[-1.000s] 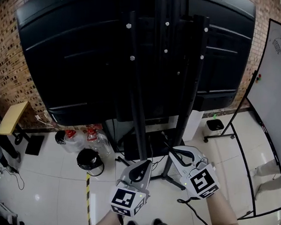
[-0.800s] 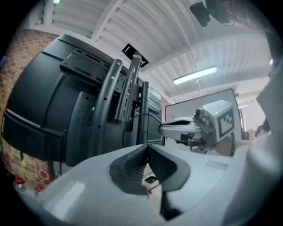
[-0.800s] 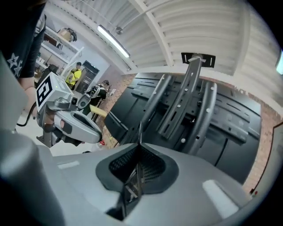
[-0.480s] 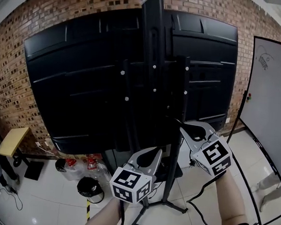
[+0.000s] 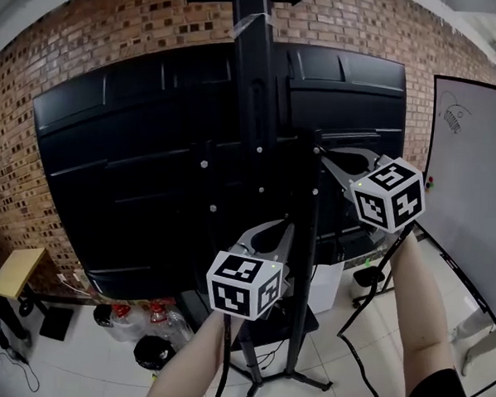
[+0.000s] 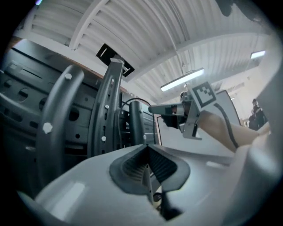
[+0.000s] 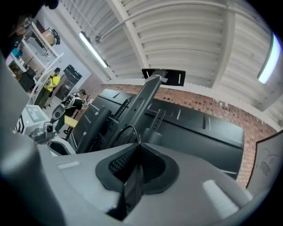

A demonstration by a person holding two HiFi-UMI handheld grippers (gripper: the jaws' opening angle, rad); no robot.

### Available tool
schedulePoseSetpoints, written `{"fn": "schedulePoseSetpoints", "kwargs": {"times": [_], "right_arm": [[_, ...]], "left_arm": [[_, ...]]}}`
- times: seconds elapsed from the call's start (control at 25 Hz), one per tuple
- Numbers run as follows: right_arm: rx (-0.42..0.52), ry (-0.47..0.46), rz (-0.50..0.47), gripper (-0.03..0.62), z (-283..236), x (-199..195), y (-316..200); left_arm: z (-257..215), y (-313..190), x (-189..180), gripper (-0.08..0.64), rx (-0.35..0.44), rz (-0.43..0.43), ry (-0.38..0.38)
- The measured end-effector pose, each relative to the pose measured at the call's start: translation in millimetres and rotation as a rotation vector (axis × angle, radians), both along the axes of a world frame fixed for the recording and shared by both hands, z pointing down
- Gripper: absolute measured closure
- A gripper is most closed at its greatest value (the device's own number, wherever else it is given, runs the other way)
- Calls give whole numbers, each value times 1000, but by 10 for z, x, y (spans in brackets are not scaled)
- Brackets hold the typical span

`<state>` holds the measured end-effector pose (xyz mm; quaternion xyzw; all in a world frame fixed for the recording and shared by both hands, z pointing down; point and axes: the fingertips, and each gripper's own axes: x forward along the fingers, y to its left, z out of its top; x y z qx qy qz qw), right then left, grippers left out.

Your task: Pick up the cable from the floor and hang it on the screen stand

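1. Two grippers are now raised against the back of the screen (image 5: 134,163). A second ago both sat low, close to the floor (image 5: 364,357) by the foot of the stand (image 5: 252,86).
2. The right gripper (image 5: 319,153) has climbed the most. In the head view it sits at 2 o'clock, with its jaw tips at the right upright of the stand.
3. The right gripper is clenched on the cable (image 7: 126,132). In the right gripper view a dark strip runs between the pads, and a thin black loop arcs out of the tips toward 11 o'clock, in front of the stand's bars.
4. No view shows whether the loop already rests on any part of the stand.
5. The left gripper (image 5: 292,227) has risen less and sits at 6 o'clock in the head view, below the right one and beside the same upright. Its jaws are closed together, and no cable can be made out between the pads.
6. The rise suggests that the pick-up is done and the held end of the cable is off the floor. The hanging step appears to be in hand.
7. The remaining work is likely to be laying the loop over a bar or bolt, then releasing it. A thin loop could slip off a smooth upright once it is let go.
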<state>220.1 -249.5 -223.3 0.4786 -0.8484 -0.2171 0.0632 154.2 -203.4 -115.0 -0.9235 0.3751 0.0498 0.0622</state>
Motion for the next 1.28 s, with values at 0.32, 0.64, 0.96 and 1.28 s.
{"fn": "schedulePoseSetpoints", "kwargs": {"times": [0.32, 0.64, 0.96, 1.28], "right_arm": [[-55, 51, 111, 574, -591, 307, -434], [-142, 33, 155, 574, -225, 657, -690], [-195, 0, 165, 574, 500, 690, -734], [-159, -136, 122, 572, 764, 575, -573]], "left_arm": [[-265, -317, 138, 555, 13, -49, -41], [-144, -483, 255, 554, -22, -52, -48], [17, -585, 189, 555, -35, -71, -54], [123, -519, 95, 555, -22, -62, -51]]}}
